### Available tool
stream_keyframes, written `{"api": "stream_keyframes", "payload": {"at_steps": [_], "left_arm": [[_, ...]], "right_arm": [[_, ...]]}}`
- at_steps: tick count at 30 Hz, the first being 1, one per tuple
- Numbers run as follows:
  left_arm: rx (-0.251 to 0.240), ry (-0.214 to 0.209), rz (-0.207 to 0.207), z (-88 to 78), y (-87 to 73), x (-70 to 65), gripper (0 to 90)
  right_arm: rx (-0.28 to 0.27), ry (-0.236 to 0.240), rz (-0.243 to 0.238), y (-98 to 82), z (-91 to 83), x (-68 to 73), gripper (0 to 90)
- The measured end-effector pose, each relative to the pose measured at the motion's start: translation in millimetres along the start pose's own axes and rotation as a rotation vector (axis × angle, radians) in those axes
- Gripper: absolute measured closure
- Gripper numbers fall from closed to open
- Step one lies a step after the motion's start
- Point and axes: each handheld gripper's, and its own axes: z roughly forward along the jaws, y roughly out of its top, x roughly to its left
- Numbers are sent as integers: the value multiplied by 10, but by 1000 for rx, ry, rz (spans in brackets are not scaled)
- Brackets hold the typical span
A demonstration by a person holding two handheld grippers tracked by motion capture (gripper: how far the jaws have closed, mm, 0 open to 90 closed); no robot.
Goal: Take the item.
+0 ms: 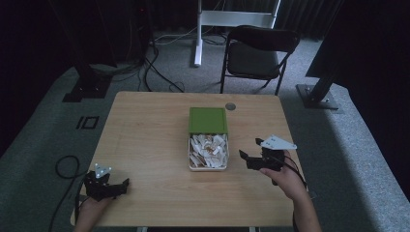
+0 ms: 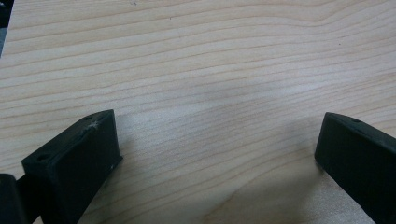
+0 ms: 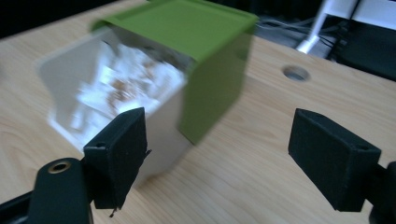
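A white box (image 1: 208, 166) holding several white and tan packets (image 1: 208, 149) sits in the middle of the wooden table (image 1: 145, 140), its green lid (image 1: 208, 120) slid back over the far half. My right gripper (image 1: 251, 151) is open just right of the box, jaws pointing at it. In the right gripper view the box (image 3: 161, 123) and its green lid (image 3: 187, 28) lie close ahead, blurred, with the packets (image 3: 116, 86) inside. My left gripper (image 1: 121, 186) rests open near the table's front left corner. Bare wood (image 2: 210, 107) lies between its jaws.
A round cable hole (image 1: 230, 106) is in the table behind the box. A black folding chair (image 1: 258, 53) and a white stand (image 1: 198, 34) are beyond the far edge. Dark stands and cables lie on the grey carpet at left and right.
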Motion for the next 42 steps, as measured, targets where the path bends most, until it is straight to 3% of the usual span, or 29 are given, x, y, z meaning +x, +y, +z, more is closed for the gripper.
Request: {"api": "stream_keyframes", "payload": {"at_steps": [3, 7, 9, 11, 13, 21, 30, 32, 37, 42], "left_arm": [[0, 0, -1, 0, 0, 0, 7], [0, 0, 0, 0, 0, 0, 7], [0, 0, -1, 0, 0, 0, 7], [0, 0, 0, 0, 0, 0, 7], [0, 0, -1, 0, 0, 0, 7], [-1, 1, 0, 1, 0, 0, 7], [0, 0, -1, 0, 0, -1, 7], [0, 0, -2, 0, 0, -1, 7], [0, 0, -1, 0, 0, 0, 7], [-1, 0, -2, 1, 0, -1, 7]], "right_arm": [[-11, 31, -39, 74, 28, 59, 214], [-15, 114, -68, 156, 98, 117, 263], [-10, 151, -80, 197, 136, 140, 332], [4, 200, -88, 241, 174, 166, 333], [-4, 218, -109, 288, 203, 205, 343], [32, 243, -183, 483, 363, 327, 367], [139, 281, -222, 598, 635, 445, 471], [171, 286, -249, 600, 703, 465, 485], [208, 240, -269, 584, 812, 510, 509], [252, 234, -263, 558, 911, 541, 565]]}}
